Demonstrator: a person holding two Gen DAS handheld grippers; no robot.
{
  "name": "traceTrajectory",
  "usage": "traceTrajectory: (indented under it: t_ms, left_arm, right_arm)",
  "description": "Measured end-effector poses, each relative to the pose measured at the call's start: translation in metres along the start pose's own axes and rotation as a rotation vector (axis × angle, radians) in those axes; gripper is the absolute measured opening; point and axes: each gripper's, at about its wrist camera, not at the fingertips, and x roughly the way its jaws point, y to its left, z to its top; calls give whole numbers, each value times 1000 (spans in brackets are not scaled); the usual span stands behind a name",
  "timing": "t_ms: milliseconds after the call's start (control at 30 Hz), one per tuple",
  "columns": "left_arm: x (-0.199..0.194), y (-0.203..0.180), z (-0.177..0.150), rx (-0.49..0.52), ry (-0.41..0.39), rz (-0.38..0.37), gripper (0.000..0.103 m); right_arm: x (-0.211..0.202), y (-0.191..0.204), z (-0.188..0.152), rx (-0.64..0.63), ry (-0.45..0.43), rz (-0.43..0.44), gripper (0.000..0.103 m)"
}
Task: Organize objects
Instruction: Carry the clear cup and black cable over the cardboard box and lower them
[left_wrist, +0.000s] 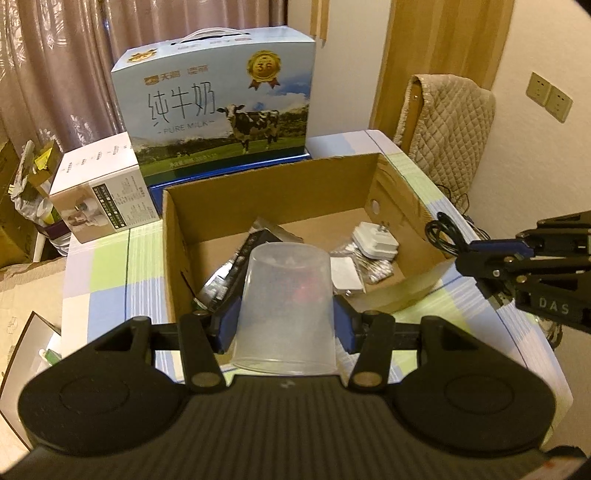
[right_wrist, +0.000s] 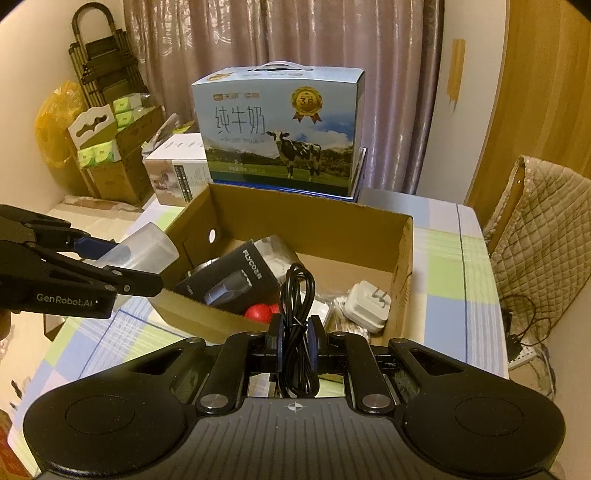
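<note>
a clear plastic cup (left_wrist: 286, 308) is gripped between the blue pads of the left gripper (left_wrist: 286, 325), which are closed on its sides, its open mouth turned back toward the camera and its base pointing forward. it is held this way, it may be judged, so that it can be carried over the near wall of the cardboard box (left_wrist: 273, 192) and set down among the things already gathered there. a coiled black cable (right_wrist: 297, 328) is pinched in the narrow gap of the right gripper (right_wrist: 297, 332), the jaws closed on the bundle so the loops are kept from springing apart.

inside the box a black carton (right_wrist: 236, 280), a red object (right_wrist: 258, 313), a white plug (right_wrist: 369, 304) and some small packets are seen, with bare floor left toward the far wall. the box rests on a table covered by a checked cloth (left_wrist: 110, 266), just in front of a milk carton (left_wrist: 218, 110) and a small white box (left_wrist: 99, 192).

the left gripper is held low at the box's near edge, levelled forward, the cup partly over the rim. the right gripper is held at the box's near right side, angled in toward the interior, well apart from the left. both loads appear ready to be lowered in; neither has yet been released.
</note>
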Motion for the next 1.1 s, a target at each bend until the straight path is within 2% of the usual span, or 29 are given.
traceTrajectory:
  t_ms: [567,1100]
  left_arm:
    - [52,11,41,-21,30,12,48]
    - [101,4,46,-17,65,1,48]
  right_arm:
    - [55,-28,49,48,40,-6,10]
    - [108,-44,46,98,95,-5,10]
